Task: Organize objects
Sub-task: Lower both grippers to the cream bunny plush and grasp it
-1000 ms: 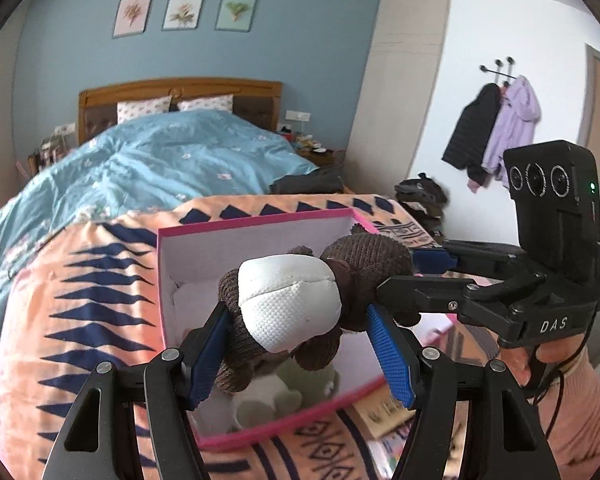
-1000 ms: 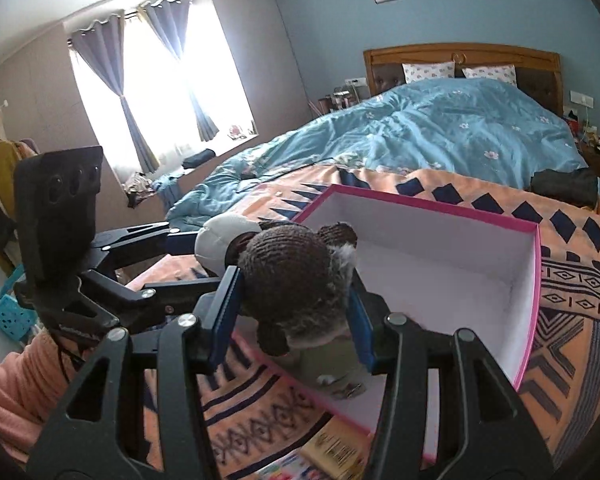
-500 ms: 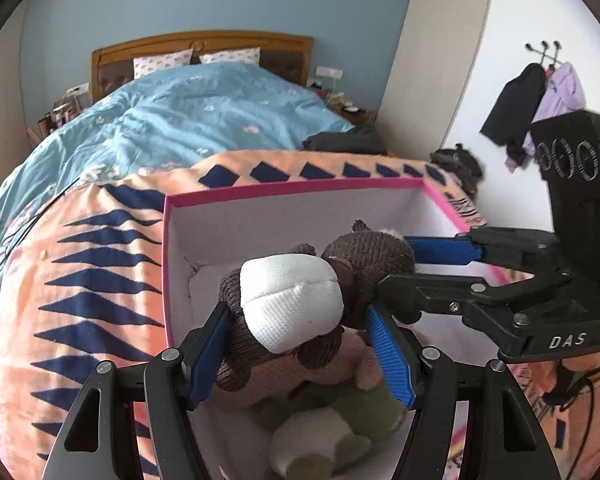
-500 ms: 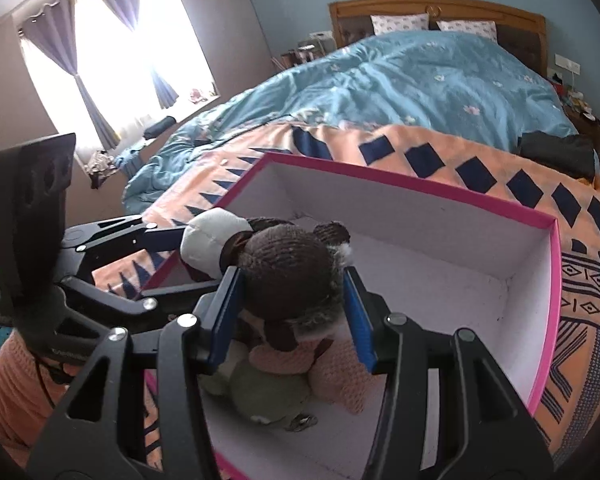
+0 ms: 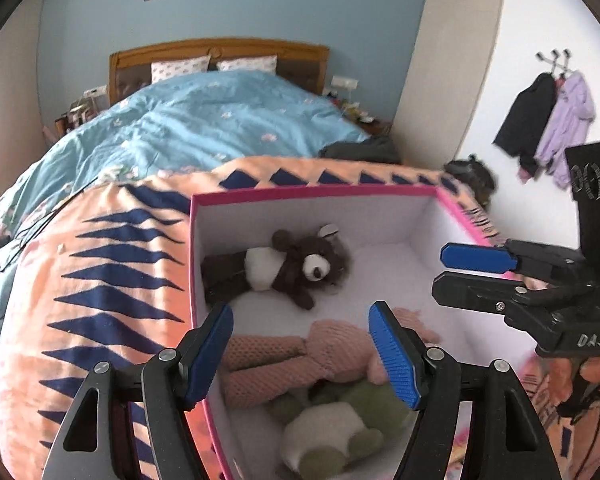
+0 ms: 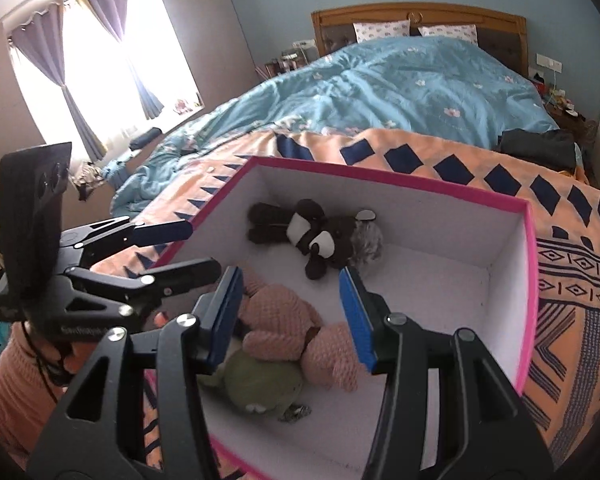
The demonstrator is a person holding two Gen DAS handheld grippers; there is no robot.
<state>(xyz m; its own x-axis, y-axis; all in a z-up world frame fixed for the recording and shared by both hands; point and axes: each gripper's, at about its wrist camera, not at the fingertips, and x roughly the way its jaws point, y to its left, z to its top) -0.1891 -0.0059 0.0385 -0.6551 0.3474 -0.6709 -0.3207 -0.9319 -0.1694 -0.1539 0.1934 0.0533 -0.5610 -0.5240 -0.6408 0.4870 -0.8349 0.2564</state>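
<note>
The brown teddy bear [image 5: 296, 266] lies on its side on the floor of the pink-rimmed box [image 5: 312, 191], against the far wall. Both grippers hang above the box's near end, clear of the bear. The left gripper [image 5: 300, 354] is opening, nothing between its pads. The right gripper [image 6: 290, 316] stands spread and empty, over the pink plush toy [image 6: 284, 328].

1. Box [image 5: 312, 191]: pink rim, white inside.
2. Bear [image 5: 296, 266]: dark brown, white belly and muzzle.
3. Knitted toy [image 5: 300, 356]: pink.
4. Blanket [image 5: 112, 264]: orange, navy triangles.
5. Duvet [image 6: 400, 80]: blue, floral.
</note>
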